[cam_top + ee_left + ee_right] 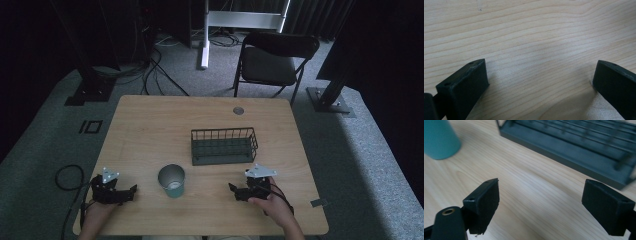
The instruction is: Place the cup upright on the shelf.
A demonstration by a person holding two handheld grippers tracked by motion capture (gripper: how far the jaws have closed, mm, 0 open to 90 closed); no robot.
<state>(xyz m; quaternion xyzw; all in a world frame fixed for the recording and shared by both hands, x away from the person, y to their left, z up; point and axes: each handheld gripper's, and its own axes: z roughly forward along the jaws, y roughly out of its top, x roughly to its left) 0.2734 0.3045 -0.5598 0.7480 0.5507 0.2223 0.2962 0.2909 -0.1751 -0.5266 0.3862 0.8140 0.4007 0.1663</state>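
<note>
The room around the surface (150, 125) is dim, so the floor cables and stands beyond its far edge are hard to make out, and the person's forearms are cut off at the bottom of the high view. In the left gripper view, bare wood grain lies between the two black fingers (464, 85), which are cropped at the lower corners. In the right gripper view the teal cup (439, 140) is cut off at the upper left corner and the wire basket (574, 147) runs out of frame at the top and right, blurred.

From above, the cup (172, 181) stands upright near the middle of the near edge; its metal-looking inside is in shadow and something pale at the bottom cannot be identified. The dark wire basket (223, 146) sits just beyond it toward the right, around the middle of the surface, and appears to hold nothing, though its floor is dark. A small round grommet (238, 110) is set near the far edge. A black folding chair (272, 62) stands on the floor past the far edge.

The left gripper (131, 191) lies near the near left corner, left of the cup and apart from it, its fingers spread wide with nothing between them. The right gripper (234, 190) lies near the near right part of the surface, right of the cup and in front of the basket, its fingers (484, 205) likewise held wide apart over bare wood.
</note>
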